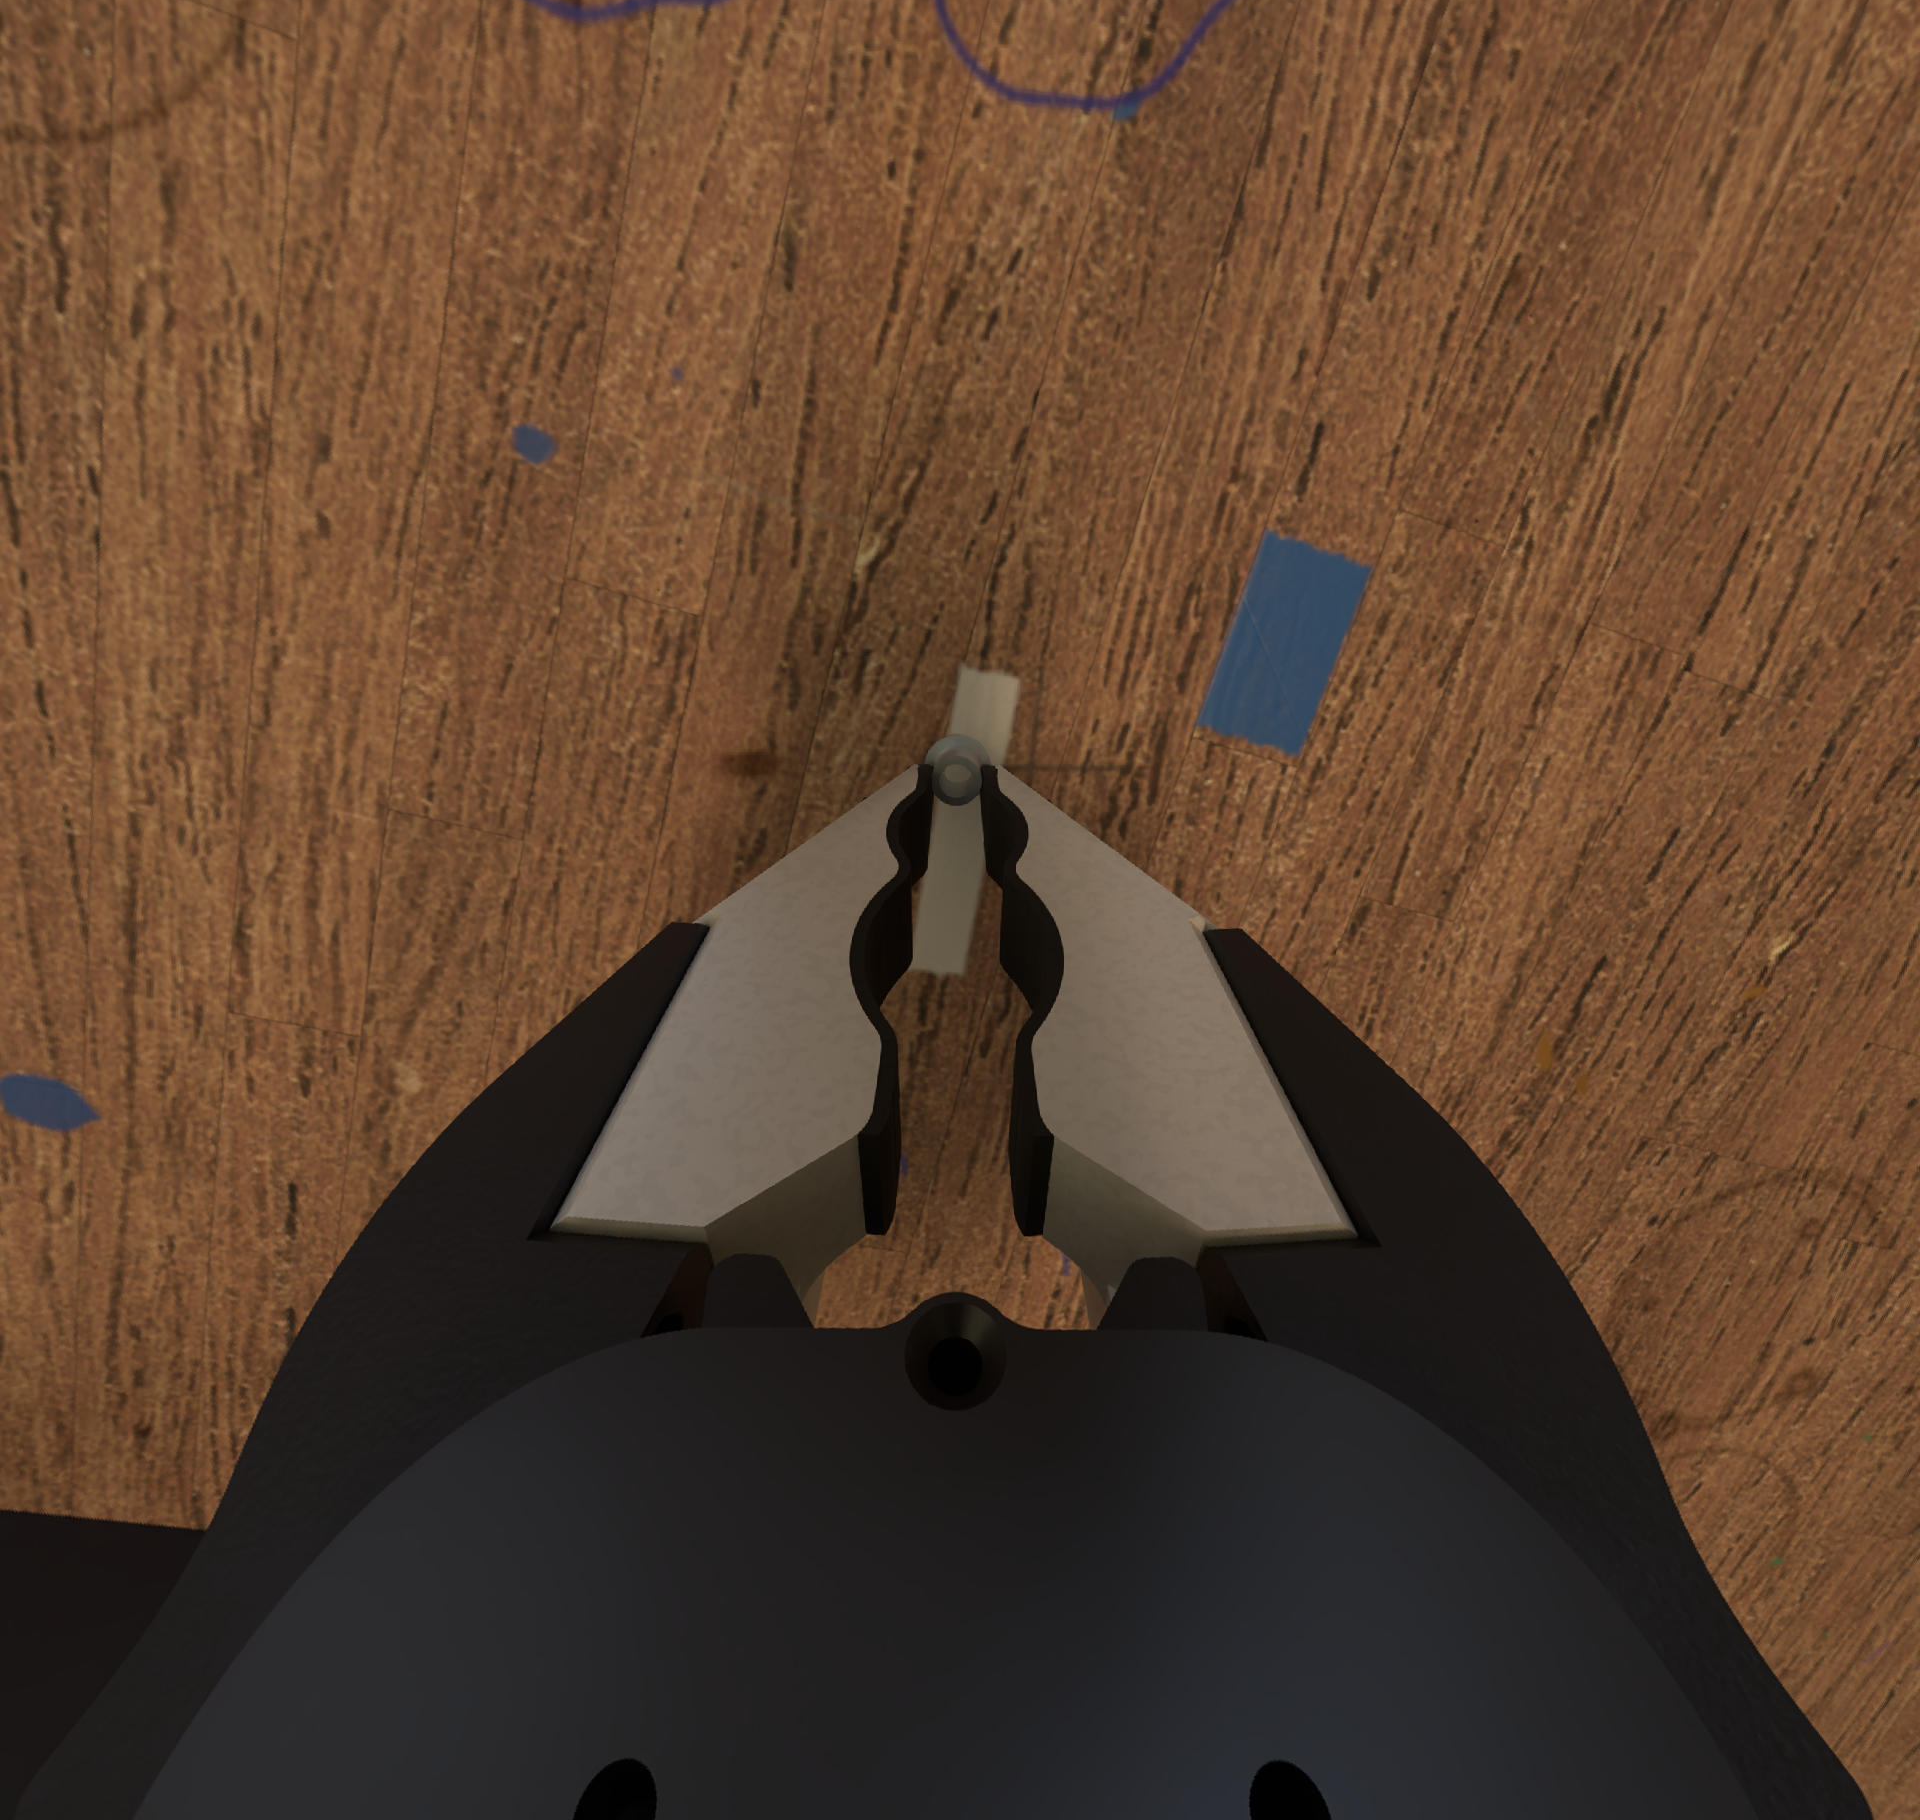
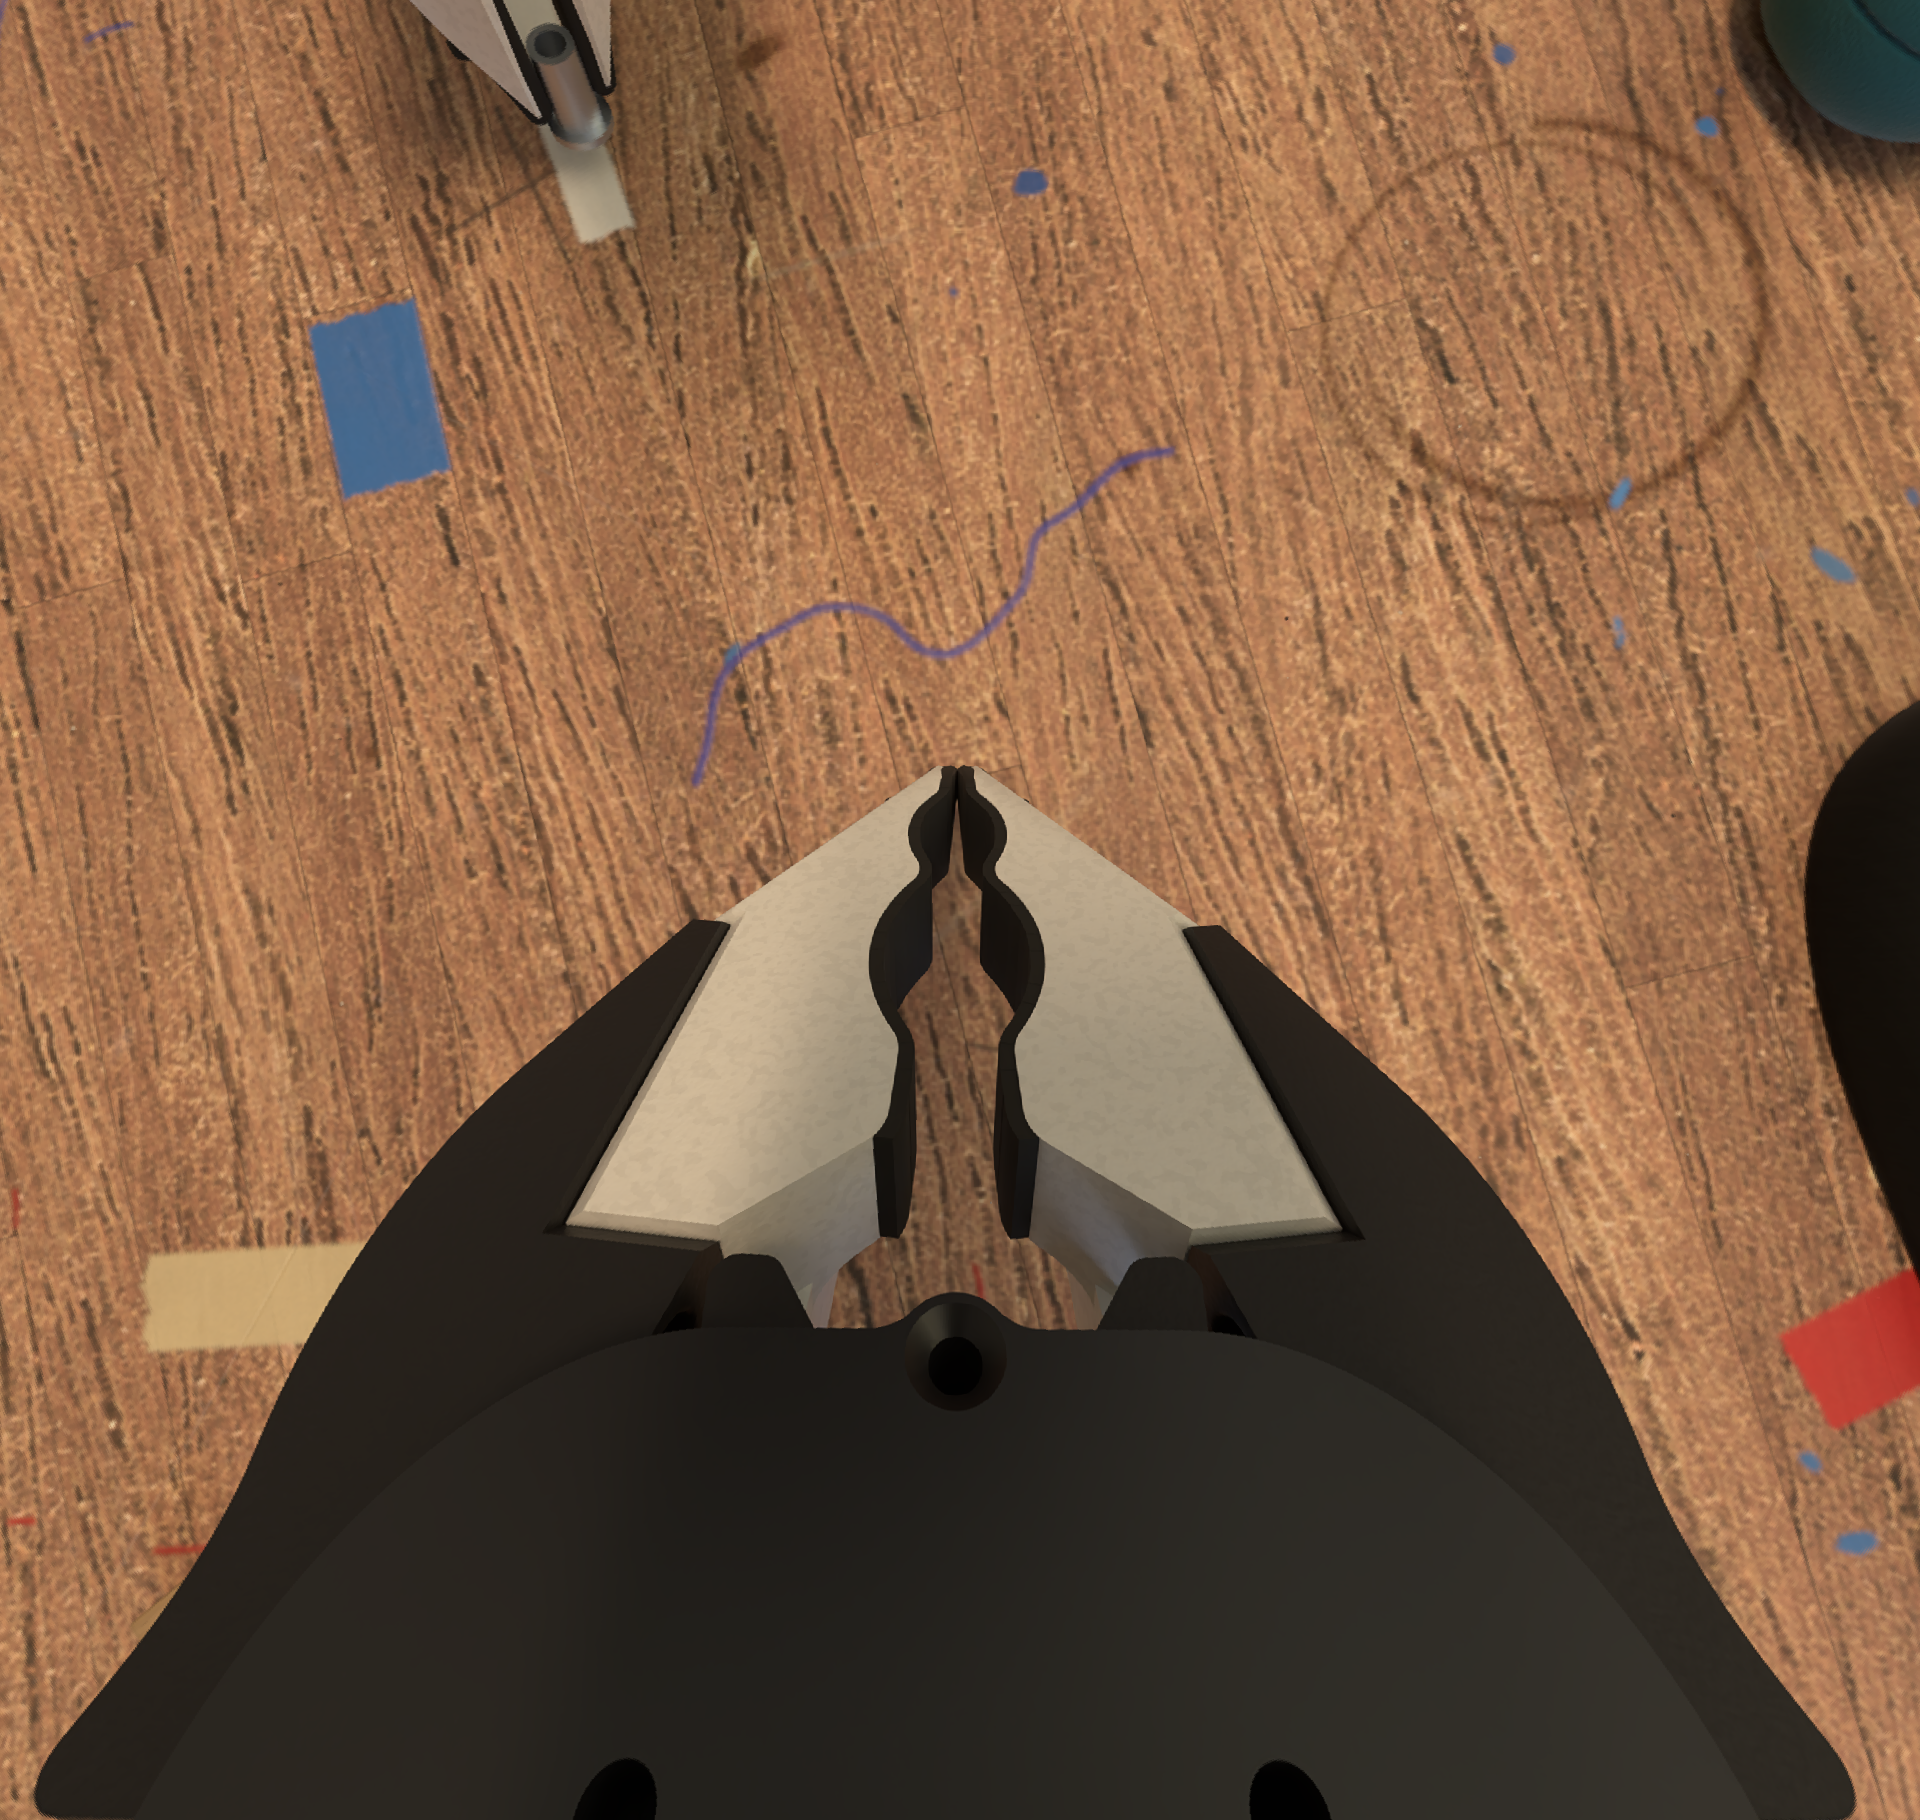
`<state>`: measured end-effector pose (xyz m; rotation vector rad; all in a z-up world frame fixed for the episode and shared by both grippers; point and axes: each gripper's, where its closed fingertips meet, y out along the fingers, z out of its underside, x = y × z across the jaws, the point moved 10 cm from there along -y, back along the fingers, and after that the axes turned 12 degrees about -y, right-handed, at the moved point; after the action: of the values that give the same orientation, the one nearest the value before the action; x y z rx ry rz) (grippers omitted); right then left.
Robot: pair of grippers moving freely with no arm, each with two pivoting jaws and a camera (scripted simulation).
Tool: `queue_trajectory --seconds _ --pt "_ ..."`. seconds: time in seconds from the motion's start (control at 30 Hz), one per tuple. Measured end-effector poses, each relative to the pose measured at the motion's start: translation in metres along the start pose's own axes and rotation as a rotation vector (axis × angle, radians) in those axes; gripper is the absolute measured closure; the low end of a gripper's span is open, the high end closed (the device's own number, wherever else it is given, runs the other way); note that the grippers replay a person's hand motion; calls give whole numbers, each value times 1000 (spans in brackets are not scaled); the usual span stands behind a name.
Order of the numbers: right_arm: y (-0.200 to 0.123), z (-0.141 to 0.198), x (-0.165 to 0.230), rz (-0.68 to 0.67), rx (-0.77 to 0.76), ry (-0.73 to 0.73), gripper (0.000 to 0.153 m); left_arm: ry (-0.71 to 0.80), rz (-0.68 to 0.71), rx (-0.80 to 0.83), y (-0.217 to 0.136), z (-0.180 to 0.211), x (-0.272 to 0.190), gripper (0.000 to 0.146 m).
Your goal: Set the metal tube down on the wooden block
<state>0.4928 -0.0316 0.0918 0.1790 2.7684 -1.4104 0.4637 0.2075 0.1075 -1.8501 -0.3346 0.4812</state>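
The left claw (image 1: pixel 957 783) is clamping the metal tube (image 1: pixel 956 778) at its very fingertips, holding it upright so that its own camera is looking straight down the open bore. In the right wrist view the tube (image 2: pixel 566 82) is showing as a short grey cylinder, its lower end hanging out below the fingertips, directly over the wooden block (image 2: pixel 592 186), a pale narrow strip lying flat on the desk (image 2: pixel 1143 523); whether the tube's end is touching the block or just above it cannot be told. The tube is looking rigid, smooth and probably slippery, and fairly light for its size, so a grip across its middle, in a notch of the pads, would likely be holding it best; pinched at the tips as now, it may be prone to twisting or sliding. Standing on so slim a block, it could topple. The right claw (image 2: pixel 956 778) is hovering well apart from it, its fingertips pressed together on nothing.
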Motion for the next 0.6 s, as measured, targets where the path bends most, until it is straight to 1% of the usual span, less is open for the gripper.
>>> queue_trajectory --seconds 0.3,0.6 --pt "0 0 0 -2 -1 1 153 -25 -1 -23 0 4 1 137" --pt "1 0 -1 -4 -1 3 153 -36 -14 2 0 1 0 137"
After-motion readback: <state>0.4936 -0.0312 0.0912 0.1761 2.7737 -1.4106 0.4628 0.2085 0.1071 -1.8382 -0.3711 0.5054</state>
